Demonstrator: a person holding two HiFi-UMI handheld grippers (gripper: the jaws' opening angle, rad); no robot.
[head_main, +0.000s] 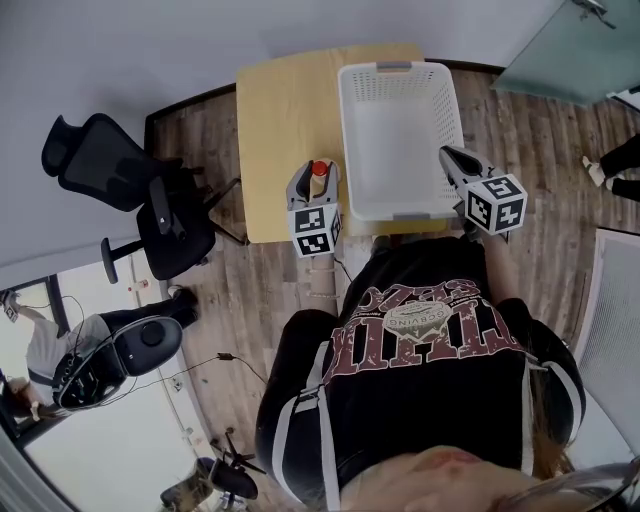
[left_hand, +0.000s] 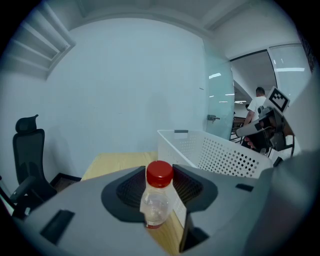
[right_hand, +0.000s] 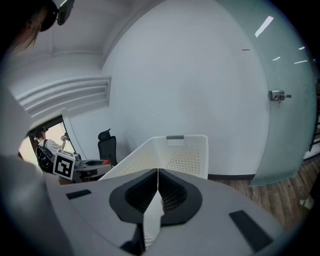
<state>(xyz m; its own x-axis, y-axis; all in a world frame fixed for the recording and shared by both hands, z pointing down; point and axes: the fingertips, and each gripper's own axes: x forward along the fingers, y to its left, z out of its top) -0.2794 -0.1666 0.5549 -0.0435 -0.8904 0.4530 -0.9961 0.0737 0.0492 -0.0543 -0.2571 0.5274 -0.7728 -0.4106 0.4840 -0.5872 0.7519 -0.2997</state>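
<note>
A small clear bottle with a red cap (left_hand: 159, 197) stands upright between my left gripper's (left_hand: 159, 172) jaws, which are shut on it. In the head view this bottle (head_main: 319, 172) and the left gripper (head_main: 318, 180) hang over the wooden table (head_main: 280, 110), just left of a white perforated basket (head_main: 400, 130). My right gripper (head_main: 447, 153) is over the basket's right rim near its front corner. Its jaws (right_hand: 158, 171) are shut tip to tip, with the basket (right_hand: 175, 152) right ahead and a strip of white wall showing below them.
A black office chair (head_main: 140, 195) stands left of the table on the wood floor. A glass partition (right_hand: 287, 115) with a door handle is at the right. Another person's feet (head_main: 600, 172) are at the far right. A person sits behind a window at lower left (head_main: 45, 350).
</note>
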